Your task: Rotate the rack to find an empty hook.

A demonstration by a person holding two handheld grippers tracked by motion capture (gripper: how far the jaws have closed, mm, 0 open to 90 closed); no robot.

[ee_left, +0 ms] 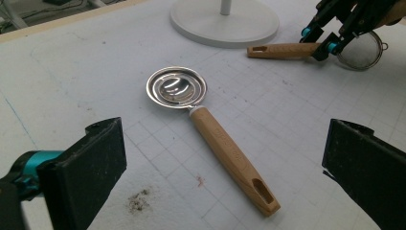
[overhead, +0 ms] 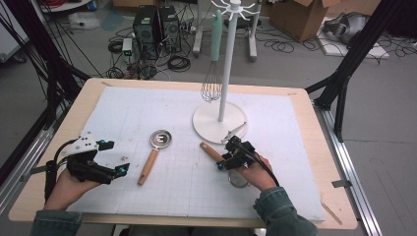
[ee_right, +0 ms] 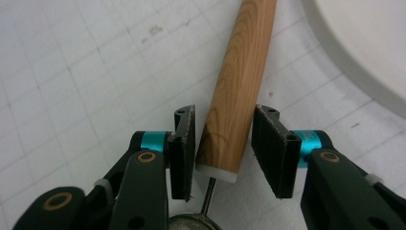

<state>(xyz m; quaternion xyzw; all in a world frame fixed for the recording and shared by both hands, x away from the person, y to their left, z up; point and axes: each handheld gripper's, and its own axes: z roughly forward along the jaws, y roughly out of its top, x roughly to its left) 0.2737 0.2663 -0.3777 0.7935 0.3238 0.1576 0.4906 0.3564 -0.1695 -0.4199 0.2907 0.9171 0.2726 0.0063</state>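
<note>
Hand-held gripper [ee_right: 223, 148] straddles unmarked wooden strainer handle [ee_right: 238, 86].

Black grippers [overhead: 235, 156], teal joints, brass screws, grey plate; sleeves [overhead: 280, 209] seemingly blue denim.

Looking down from above onto the surface [overhead: 305, 147]; riding low and close on each hand; sharing the wooden handle [ee_left: 282, 50].

Left gripper [overhead: 117, 173], held in the left hand [overhead: 69, 189], jaws spread wide. Right gripper [ee_right: 225, 146], held in the right hand [overhead: 255, 177], jaws partly closed, pads not pressing.
</note>
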